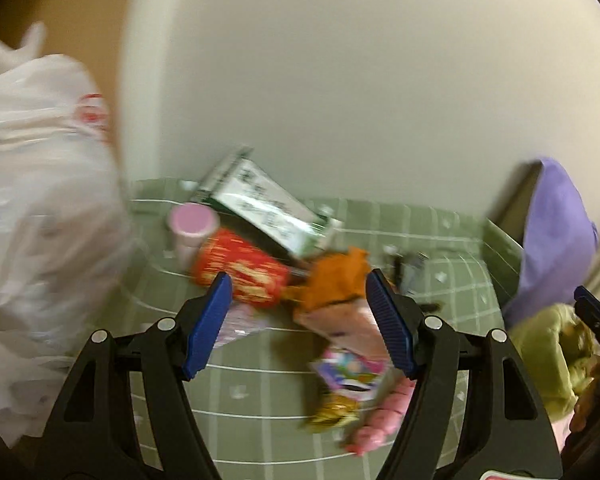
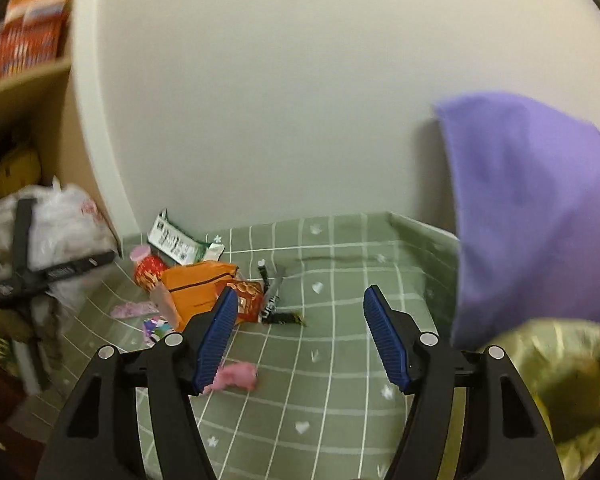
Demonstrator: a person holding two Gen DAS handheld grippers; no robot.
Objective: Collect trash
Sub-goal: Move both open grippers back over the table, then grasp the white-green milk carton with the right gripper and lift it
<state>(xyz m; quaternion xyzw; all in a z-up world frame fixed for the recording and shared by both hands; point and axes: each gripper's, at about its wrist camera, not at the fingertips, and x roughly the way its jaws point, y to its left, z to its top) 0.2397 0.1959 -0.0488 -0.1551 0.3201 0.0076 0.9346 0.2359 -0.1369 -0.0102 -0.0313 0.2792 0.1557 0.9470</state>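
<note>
Trash lies on a green checked tablecloth (image 1: 260,400): a red can (image 1: 240,272), a pink cup (image 1: 192,228), a green-white carton (image 1: 260,208), an orange snack bag (image 1: 336,280), colourful wrappers (image 1: 348,372) and a pink crumpled piece (image 1: 376,424). My left gripper (image 1: 300,320) is open above the orange bag and wrappers. My right gripper (image 2: 296,340) is open and empty above the cloth, with the pink piece (image 2: 236,376) by its left finger. The orange bag (image 2: 200,288), can (image 2: 150,272), carton (image 2: 176,246) and dark wrappers (image 2: 274,308) lie ahead to the left.
A white plastic bag (image 1: 40,208) hangs at the left, seen too in the right wrist view (image 2: 56,232). A purple cloth (image 2: 532,216) and a yellow-green bag (image 2: 568,384) are at the right. A white wall (image 2: 300,100) backs the table. Shelves (image 2: 24,76) stand far left.
</note>
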